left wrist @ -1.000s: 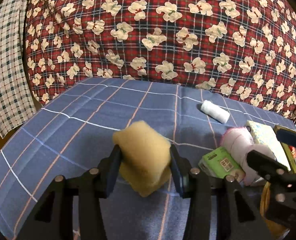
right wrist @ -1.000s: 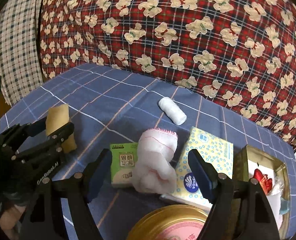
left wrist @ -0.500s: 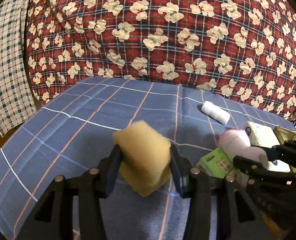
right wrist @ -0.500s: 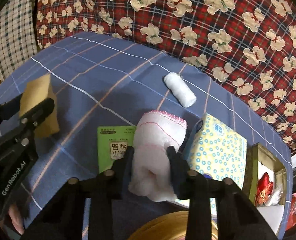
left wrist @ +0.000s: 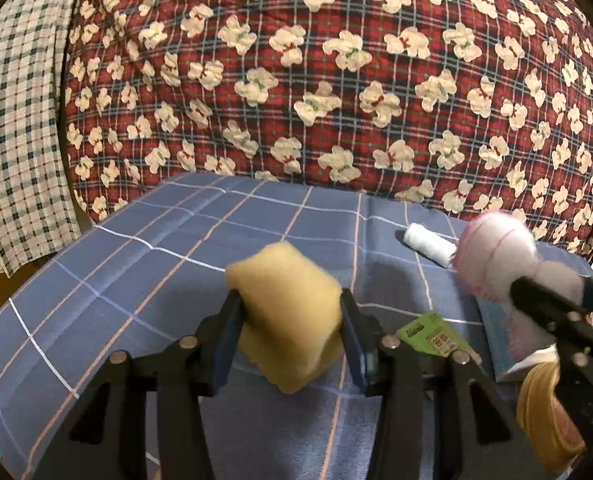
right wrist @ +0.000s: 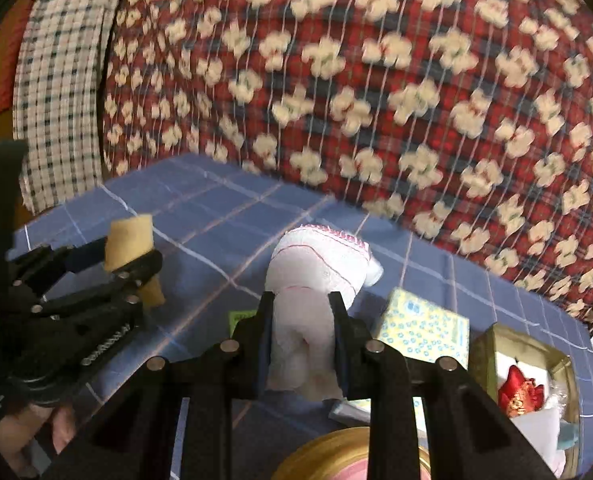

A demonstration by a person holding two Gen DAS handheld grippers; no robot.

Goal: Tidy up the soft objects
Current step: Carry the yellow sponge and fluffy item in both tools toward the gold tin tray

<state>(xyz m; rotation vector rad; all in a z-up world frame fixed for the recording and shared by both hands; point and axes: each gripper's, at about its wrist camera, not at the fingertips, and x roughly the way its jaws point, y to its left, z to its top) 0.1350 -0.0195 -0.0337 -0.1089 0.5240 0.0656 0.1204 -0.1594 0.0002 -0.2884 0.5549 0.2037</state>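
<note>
Blue checked cloth point(left wrist: 176, 264) with white and orange lines covers the flat surface, backed by a bulging red plaid quilt point(left wrist: 336, 80) printed with cream bears, a white-and-dark checked fabric point(left wrist: 12, 120) hanging left.

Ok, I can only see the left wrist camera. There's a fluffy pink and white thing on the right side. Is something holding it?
Observer: Yes. The right gripper is closing on it. It's a white cloth bundle, squeezed between the pads.
Operator: What's behind it? It's all blurry for me.
Observer: A yellow tissue box with little blue circles, right beside the bundle.
Operator: Is there anything further over?
Observer: An open gold box with a red thing inside it.
</note>
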